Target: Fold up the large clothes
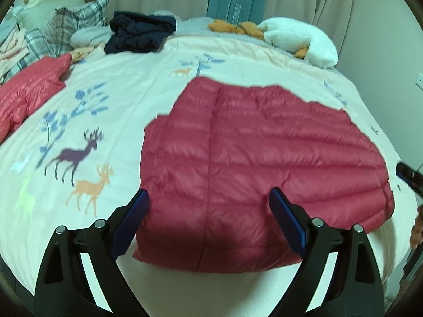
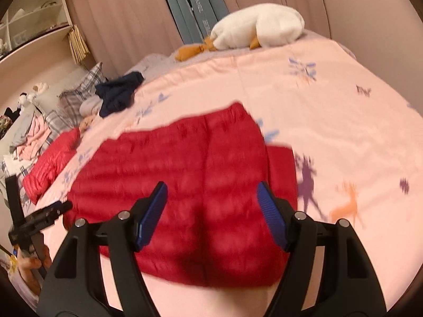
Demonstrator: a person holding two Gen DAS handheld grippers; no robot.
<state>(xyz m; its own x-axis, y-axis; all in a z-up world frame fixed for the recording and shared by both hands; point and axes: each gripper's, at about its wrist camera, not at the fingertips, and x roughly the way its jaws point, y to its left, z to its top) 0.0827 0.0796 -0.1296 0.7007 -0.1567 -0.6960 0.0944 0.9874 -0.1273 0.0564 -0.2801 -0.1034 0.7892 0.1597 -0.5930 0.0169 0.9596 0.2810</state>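
A red quilted down jacket [image 1: 259, 163] lies spread flat on the bed's pale deer-print cover [image 1: 111, 121]; the right wrist view shows the same jacket [image 2: 185, 185], blurred. My left gripper [image 1: 208, 200] hangs open above the jacket's near edge, nothing between its blue pads. My right gripper [image 2: 212, 192] also stands open over the jacket's near part, its pads apart from the fabric. In the right wrist view the left gripper [image 2: 39, 216] shows at the left edge with a hand under it. A dark part at the left wrist view's right edge may be the right gripper.
A second red down garment [image 1: 29, 92] lies at the left of the bed. A dark navy garment [image 1: 140, 33], plaid pillows [image 1: 71, 26] and a white plush goose [image 1: 296, 39] sit at the far side. Curtains [image 2: 127, 13] hang behind the bed.
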